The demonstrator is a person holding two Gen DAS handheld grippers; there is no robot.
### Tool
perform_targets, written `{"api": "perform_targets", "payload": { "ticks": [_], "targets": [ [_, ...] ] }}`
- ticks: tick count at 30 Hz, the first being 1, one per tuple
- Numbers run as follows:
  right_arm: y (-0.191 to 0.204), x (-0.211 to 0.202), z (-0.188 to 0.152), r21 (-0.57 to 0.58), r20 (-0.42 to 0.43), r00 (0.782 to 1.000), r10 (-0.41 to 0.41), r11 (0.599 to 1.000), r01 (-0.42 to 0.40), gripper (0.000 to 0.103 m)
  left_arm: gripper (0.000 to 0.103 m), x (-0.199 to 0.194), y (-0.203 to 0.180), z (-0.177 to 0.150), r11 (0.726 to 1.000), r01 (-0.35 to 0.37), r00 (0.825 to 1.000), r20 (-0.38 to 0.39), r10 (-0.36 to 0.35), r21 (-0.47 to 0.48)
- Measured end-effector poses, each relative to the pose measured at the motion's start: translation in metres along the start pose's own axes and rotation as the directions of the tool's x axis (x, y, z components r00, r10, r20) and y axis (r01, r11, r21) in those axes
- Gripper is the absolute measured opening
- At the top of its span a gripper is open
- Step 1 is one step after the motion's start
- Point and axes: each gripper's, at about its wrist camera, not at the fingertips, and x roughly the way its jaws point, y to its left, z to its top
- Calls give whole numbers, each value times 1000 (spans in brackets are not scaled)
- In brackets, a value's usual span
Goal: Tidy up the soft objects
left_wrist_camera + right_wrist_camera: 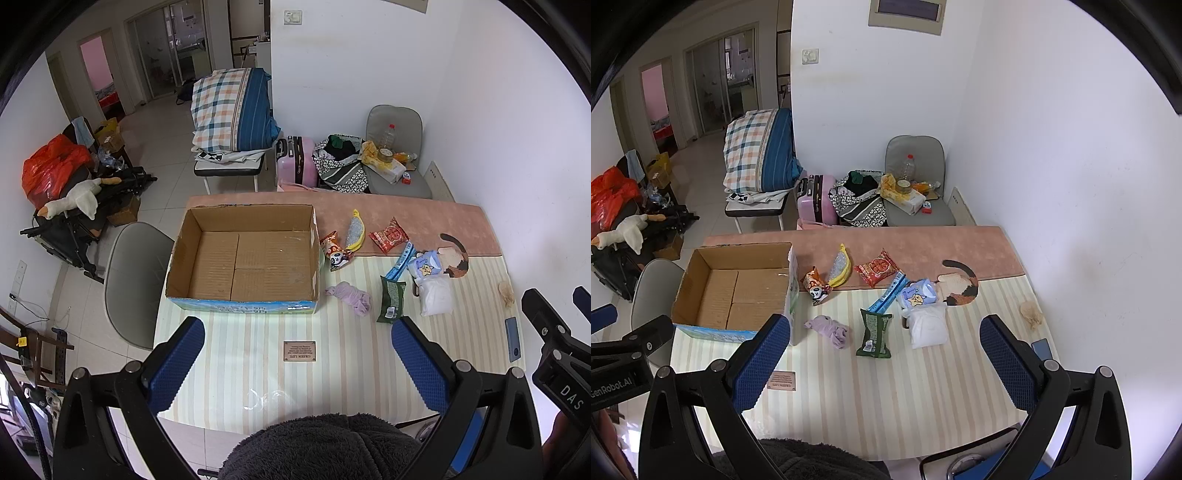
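An empty cardboard box (243, 258) (735, 291) stands open on the table's left part. To its right lie a crumpled lilac cloth (351, 297) (831, 330), a green packet (391, 300) (874, 332), a white soft pack (436, 295) (929, 326), a blue-white pack with a star (424, 264) (919, 293), a red snack bag (388, 235) (877, 272), a yellow pouch (355, 234) (840, 271) and a panda packet (334, 254) (816, 288). My left gripper (297, 363) is open and empty above the near table. My right gripper (884, 363) is open and empty, nearer the packets.
A striped cloth with a cat picture (960, 286) covers the table (258, 369). A phone (512, 339) lies near the right edge, a beige scrap (1030, 314) beyond it. A grey chair (129, 280) stands left of the table. A wall runs along the right.
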Motion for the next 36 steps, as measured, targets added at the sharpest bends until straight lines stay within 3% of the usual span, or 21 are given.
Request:
{"api": "perform_targets", "payload": {
  "ticks": [36],
  "targets": [
    [0,-8,0,10,23,1000,11,1000,-12,103,103,-16,7,5,1000,-4,1000,17,4,-1]
  ]
}}
